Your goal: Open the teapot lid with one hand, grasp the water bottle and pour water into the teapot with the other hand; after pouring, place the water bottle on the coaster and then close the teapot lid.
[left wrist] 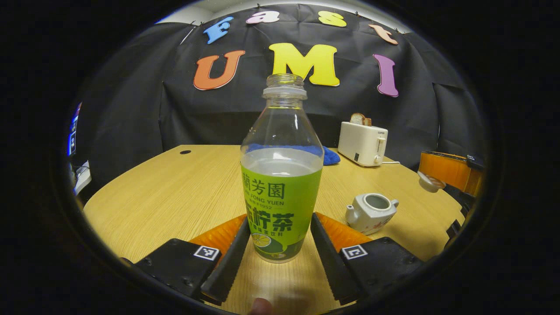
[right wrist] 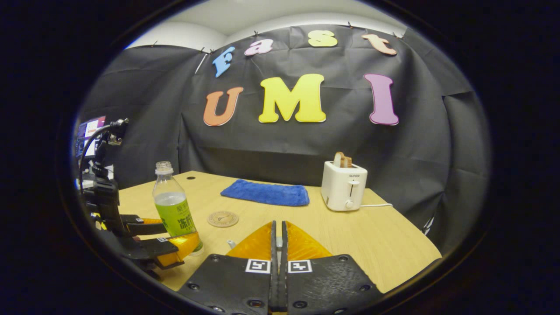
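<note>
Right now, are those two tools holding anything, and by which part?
The right tool pinches the teapot lid, apparently by its knob. The left tool straddles the bottle near its base, open, not gripping.

The left claw (left wrist: 280, 249) stands open around a clear plastic water bottle with a green label (left wrist: 282, 183), its two fingers (left wrist: 229, 258) flanking the base with a gap showing on each side. The uncapped bottle stands upright on the light wooden table (left wrist: 175, 192), partly filled. To its right sits a small white ceramic teapot (left wrist: 371, 212) with its lid off. Near the right edge, the other claw (left wrist: 446, 175) seems to hold a small white lid (left wrist: 429, 181). Behind stand a white toaster (left wrist: 362, 143) with bread and a blue cloth (left wrist: 330, 156).
</note>
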`<state>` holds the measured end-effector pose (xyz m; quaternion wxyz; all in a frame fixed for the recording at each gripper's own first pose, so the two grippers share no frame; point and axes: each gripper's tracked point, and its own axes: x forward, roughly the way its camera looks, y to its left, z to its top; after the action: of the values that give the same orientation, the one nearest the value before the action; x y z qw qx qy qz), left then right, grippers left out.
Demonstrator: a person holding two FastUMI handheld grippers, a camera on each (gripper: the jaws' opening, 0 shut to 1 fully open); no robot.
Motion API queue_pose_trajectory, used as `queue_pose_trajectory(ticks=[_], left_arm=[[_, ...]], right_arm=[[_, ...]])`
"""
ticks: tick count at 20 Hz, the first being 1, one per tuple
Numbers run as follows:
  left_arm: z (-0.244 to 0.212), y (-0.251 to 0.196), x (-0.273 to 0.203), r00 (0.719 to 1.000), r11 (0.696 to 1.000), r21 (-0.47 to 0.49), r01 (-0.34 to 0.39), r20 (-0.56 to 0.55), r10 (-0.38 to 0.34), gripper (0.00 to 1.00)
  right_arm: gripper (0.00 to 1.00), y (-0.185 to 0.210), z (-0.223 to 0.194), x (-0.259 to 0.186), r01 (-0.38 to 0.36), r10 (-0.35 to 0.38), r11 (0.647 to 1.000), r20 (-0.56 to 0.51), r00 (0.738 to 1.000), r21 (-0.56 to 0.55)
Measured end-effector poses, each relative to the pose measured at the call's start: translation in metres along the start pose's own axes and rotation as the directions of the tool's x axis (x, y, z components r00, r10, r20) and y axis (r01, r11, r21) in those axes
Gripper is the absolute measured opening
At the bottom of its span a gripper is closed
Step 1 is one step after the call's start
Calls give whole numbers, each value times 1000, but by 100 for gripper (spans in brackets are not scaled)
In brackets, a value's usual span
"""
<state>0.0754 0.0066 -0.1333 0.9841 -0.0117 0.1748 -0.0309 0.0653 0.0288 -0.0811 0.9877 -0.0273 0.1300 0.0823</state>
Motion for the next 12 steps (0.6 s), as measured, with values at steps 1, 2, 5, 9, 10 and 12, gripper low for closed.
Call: queue_pose_trajectory(ticks=[1,2,5,9,10,12], left_arm=[[-1,-1,1,1000,1000,2,2,-3,-2,80],[-2,0,2,1000,1000,11,2,-5,-2,80],[3,1,-2,1000,997,73,-5,-13,6,76],[26,15,-19,998,961,270,-62,18,59,75],[29,18,-23,997,944,323,-70,15,69,75],[31,27,-31,994,890,446,-95,-10,111,74]], right_arm=[[0,-1,0,0,0,0,1000,0,1000,2],[0,-2,-1,0,-1,1,1000,-2,1000,4],[0,-7,0,0,-4,4,1000,2,1000,5],[0,-15,-4,-1,-15,15,1000,-1,1000,22],[0,-17,-6,-1,-16,16,1000,-3,1000,25],[0,-22,-9,-1,-19,20,999,-8,1000,35]])
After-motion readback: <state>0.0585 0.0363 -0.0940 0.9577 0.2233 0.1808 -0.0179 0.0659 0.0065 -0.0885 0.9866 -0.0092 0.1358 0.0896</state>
